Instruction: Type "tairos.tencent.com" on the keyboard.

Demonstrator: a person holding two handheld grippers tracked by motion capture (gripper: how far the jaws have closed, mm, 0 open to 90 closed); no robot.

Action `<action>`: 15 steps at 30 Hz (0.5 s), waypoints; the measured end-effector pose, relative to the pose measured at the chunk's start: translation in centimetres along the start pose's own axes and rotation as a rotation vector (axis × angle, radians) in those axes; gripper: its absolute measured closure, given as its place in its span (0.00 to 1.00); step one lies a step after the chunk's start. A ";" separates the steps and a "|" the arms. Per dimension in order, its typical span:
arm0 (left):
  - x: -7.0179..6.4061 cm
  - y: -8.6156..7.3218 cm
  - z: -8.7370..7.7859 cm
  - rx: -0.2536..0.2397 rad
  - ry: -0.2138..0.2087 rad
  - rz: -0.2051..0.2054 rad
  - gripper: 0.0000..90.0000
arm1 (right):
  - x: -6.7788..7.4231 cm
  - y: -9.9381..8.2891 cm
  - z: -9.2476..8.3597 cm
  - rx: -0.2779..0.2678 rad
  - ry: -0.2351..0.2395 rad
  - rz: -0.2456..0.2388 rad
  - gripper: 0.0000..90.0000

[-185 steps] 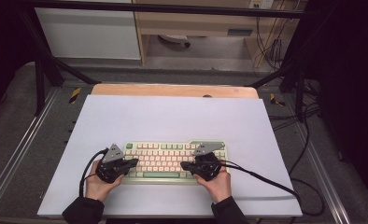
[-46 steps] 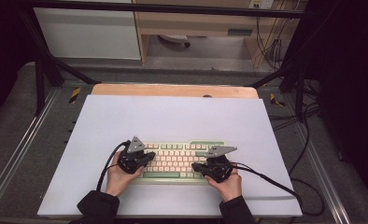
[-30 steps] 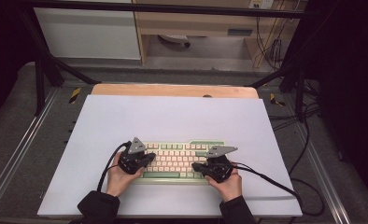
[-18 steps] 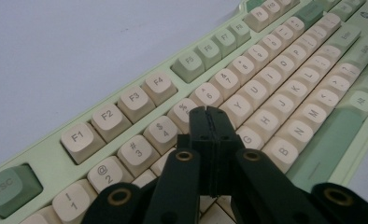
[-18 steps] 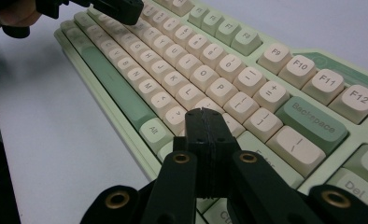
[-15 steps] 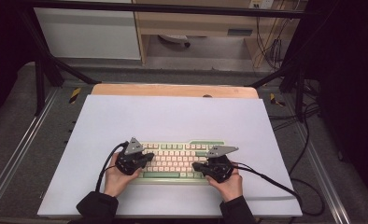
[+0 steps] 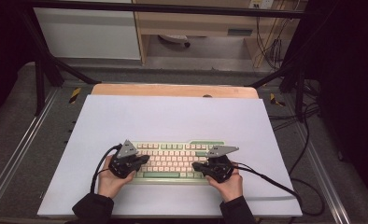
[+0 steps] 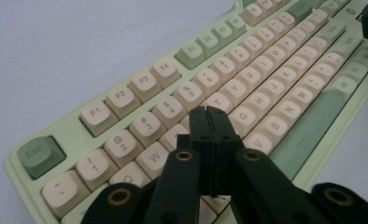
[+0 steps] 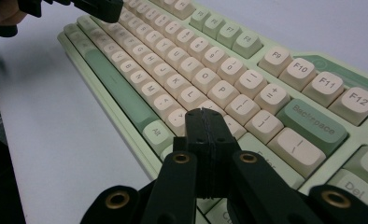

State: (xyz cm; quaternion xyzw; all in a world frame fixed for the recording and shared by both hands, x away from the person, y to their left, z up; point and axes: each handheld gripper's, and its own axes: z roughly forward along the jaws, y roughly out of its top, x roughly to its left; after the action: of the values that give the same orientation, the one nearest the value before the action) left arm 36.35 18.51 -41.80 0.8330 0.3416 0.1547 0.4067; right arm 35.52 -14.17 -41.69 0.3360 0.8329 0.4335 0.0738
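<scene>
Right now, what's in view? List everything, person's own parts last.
keyboard: 1, pale green case with cream keys and green accent keys, near edge of the mat, centre
mat: 1, white, covering most of the table
table: 1, wood edge showing beyond the mat
cabinet: 1, white, on the floor beyond the table
hands: 2, at the keyboard's two ends
left tool: 1, black, jaws shut, tip over the keyboard's left letter keys
right tool: 1, black, jaws shut, tip over keys at the keyboard's right end

You have a pale green keyboard [image 7: 173, 161] with cream keys and darker green accent keys lying flat, near the white mat's front edge.
</scene>
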 end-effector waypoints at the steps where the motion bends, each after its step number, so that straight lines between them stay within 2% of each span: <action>1: 0.1 -0.1 -0.2 -0.001 0.000 -0.003 1.00 | 0.0 0.0 0.0 0.002 0.001 -0.001 1.00; 8: 0.7 -1.0 -1.1 -0.003 0.006 -0.018 1.00 | 0.1 0.1 0.1 -0.002 0.004 0.003 1.00; 15: 1.0 -1.8 -2.1 -0.010 0.011 -0.027 1.00 | 0.5 0.4 0.6 0.006 0.011 -0.014 1.00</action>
State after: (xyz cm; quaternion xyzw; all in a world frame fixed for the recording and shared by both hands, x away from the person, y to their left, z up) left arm 35.17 21.21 -41.97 0.8255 0.3543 0.1553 0.4109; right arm 35.57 -13.29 -41.61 0.3281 0.8369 0.4323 0.0713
